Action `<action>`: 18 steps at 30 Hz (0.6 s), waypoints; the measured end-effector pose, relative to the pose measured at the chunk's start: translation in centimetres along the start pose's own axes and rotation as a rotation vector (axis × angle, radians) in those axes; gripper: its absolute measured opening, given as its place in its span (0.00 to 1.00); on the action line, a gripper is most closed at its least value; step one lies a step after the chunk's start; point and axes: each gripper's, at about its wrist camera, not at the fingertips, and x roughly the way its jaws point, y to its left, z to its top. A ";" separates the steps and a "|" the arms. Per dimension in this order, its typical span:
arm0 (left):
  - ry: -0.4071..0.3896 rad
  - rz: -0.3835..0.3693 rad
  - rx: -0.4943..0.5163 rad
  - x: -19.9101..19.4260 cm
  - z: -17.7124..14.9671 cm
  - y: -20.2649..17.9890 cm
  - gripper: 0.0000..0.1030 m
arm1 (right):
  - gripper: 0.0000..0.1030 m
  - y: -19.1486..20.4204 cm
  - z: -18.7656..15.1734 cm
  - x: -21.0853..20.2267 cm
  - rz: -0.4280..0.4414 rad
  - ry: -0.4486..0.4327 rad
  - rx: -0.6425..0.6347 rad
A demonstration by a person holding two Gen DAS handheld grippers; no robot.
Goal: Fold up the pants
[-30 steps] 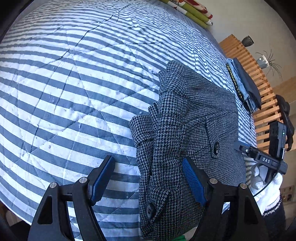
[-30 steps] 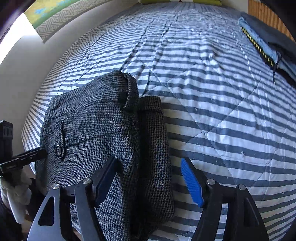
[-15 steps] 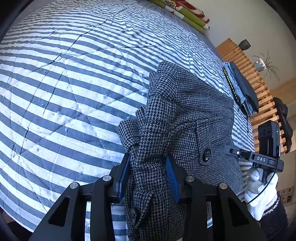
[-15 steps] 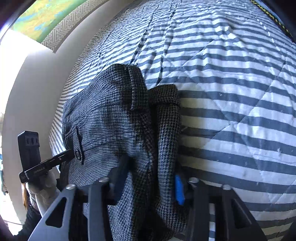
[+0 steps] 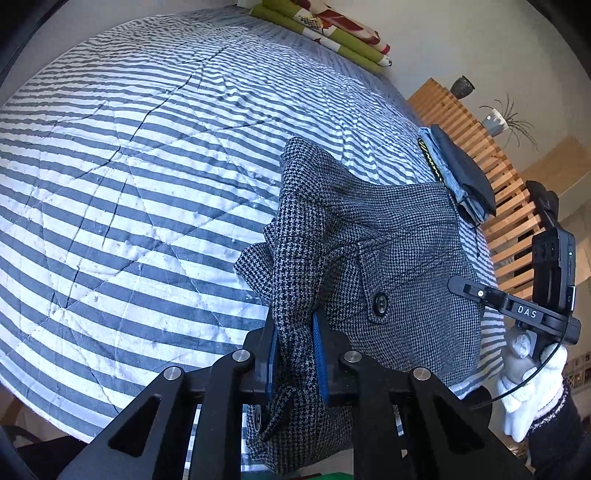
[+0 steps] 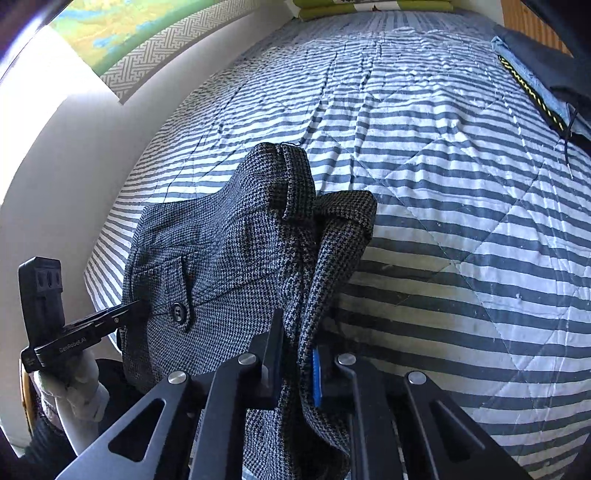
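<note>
Grey houndstooth pants [image 5: 399, 236] lie folded into a thick bundle near the bed's front edge, and one buttoned back pocket [image 5: 379, 305] faces up. My left gripper [image 5: 294, 354] is shut on the bundle's left side, with the cloth bunched between its blue pads. My right gripper [image 6: 297, 369] is shut on the opposite side of the same pants [image 6: 229, 258], where a thick fold hangs between its fingers. The gripped edges are lifted a little off the bedspread. In each view the other gripper shows at the edge, held by a white-gloved hand [image 5: 532, 373].
A blue-and-white striped quilt [image 5: 147, 177] covers the bed. Folded dark and denim clothes [image 5: 458, 173] are stacked at the far right edge beside a wooden slatted frame [image 5: 476, 144]. Green patterned pillows [image 5: 332, 33] lie at the head. A white wall [image 6: 74, 147] runs along the left.
Both grippers went from open around the bundle's sides to shut on the cloth. The gripped edges have since risen slightly, bunching the fabric.
</note>
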 end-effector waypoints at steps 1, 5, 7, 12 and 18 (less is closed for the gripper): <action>-0.004 -0.002 0.013 -0.4 0.1 -0.4 0.16 | 0.10 0.2 0.0 -0.8 0.002 -0.014 -0.006; -0.014 -0.023 0.057 -1.7 1.3 -2.9 0.15 | 0.09 0.5 0.0 -3.3 -0.003 -0.061 -0.017; -0.023 -0.027 0.094 -2.1 2.1 -4.5 0.15 | 0.09 0.2 0.1 -4.7 -0.016 -0.087 -0.013; -0.037 -0.063 0.201 -1.7 5.5 -11.1 0.15 | 0.09 -2.0 0.9 -9.5 -0.063 -0.187 0.010; -0.057 -0.119 0.344 1.1 11.0 -21.7 0.15 | 0.09 -6.9 3.7 -16.2 -0.176 -0.323 0.059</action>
